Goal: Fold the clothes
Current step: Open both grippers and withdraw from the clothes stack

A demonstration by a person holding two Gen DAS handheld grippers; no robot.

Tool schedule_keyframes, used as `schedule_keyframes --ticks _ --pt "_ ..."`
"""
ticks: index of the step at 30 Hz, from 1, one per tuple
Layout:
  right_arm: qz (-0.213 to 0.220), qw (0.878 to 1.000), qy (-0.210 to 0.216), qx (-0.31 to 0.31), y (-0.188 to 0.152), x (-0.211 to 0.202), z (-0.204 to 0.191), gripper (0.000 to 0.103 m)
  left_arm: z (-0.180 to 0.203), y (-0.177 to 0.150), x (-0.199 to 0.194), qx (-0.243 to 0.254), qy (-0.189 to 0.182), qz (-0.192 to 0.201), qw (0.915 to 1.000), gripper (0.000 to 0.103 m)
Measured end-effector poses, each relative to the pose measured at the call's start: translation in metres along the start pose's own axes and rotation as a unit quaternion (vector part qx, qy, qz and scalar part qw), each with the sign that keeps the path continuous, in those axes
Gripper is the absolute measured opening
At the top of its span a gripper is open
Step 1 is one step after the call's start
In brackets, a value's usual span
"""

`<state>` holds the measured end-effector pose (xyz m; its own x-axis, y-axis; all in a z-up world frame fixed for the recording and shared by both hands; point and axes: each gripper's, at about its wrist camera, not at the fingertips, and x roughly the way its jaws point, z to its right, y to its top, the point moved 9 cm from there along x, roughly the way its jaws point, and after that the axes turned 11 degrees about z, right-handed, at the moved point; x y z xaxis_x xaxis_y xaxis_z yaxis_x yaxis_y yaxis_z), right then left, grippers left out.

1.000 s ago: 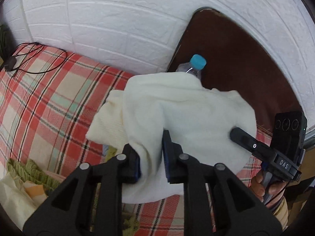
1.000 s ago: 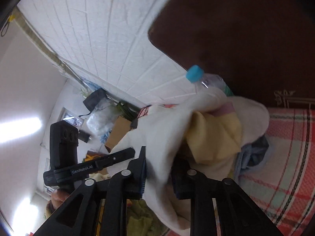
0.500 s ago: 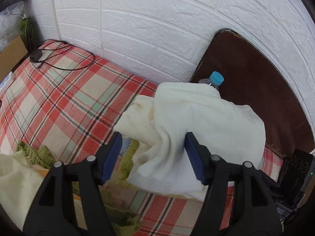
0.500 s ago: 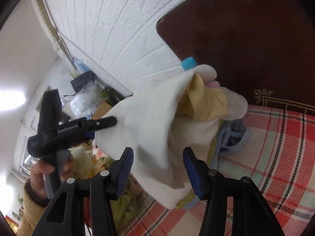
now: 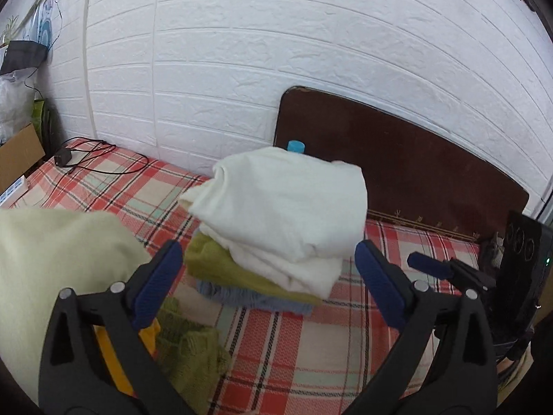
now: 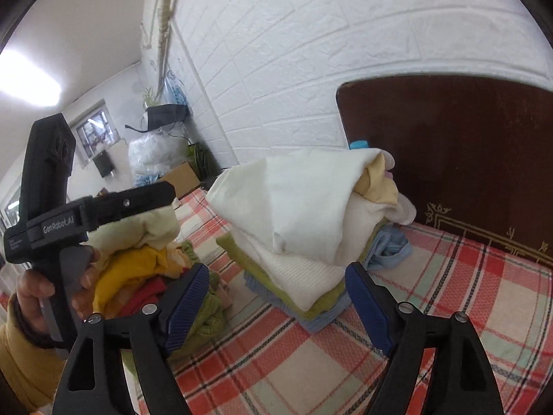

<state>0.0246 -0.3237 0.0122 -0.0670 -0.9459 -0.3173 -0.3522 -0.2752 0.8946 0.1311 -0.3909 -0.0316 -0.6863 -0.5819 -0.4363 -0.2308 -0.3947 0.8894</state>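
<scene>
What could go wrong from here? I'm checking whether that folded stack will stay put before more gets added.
1. The white garment sits bunched on the folded stack with its end overhanging the layers below; it may slide off or unfold.
2. The bottle stands right behind the stack; a nudge could knock it over.
3. The left gripper and right gripper, jaws opening and empty, remain close and could snag the edge.

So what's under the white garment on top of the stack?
Under the white garment lie a cream knit, an olive-green piece and a blue one at the bottom, on the plaid bedspread. Only their edges show; anything further inside the stack is covered.
</scene>
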Motion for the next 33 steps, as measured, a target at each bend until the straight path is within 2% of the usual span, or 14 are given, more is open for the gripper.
schedule_keyframes --ticks 4,6,9,15,20,23,28,33 --pt "0.015 0.999 -0.018 -0.046 -0.012 -0.022 -0.017 0.089 0.007 -0.033 -0.020 -0.024 -0.013 -0.002 0.9996 0.100" --pt "0.017 0.998 -0.027 -0.061 -0.018 -0.029 -0.021 0.089 0.010 -0.047 -0.026 -0.039 -0.033 -0.010 0.9986 0.102" --pt "0.015 0.997 -0.038 -0.073 -0.026 -0.036 -0.022 0.090 0.016 -0.059 -0.036 -0.022 -0.022 0.000 0.9995 0.102" --pt "0.005 0.996 -0.058 -0.073 -0.040 -0.039 -0.016 0.090 0.029 -0.077 -0.049 -0.012 -0.028 0.007 0.9995 0.102" --pt "0.003 0.995 -0.065 -0.070 -0.041 -0.042 -0.015 0.090 0.030 -0.084 -0.053 -0.024 -0.022 0.003 0.9995 0.102" --pt "0.006 0.994 -0.069 -0.080 -0.039 -0.044 -0.018 0.090 0.030 -0.083 -0.058 -0.005 -0.003 0.011 0.9999 0.102" --pt "0.005 0.994 -0.073 -0.076 -0.040 -0.045 -0.020 0.090 0.032 -0.079 -0.069 0.003 0.008 0.035 0.9993 0.102" --pt "0.003 0.994 -0.076 -0.074 -0.043 -0.046 -0.023 0.090 0.037 -0.079 -0.075 0.019 0.009 0.042 0.9989 0.102"
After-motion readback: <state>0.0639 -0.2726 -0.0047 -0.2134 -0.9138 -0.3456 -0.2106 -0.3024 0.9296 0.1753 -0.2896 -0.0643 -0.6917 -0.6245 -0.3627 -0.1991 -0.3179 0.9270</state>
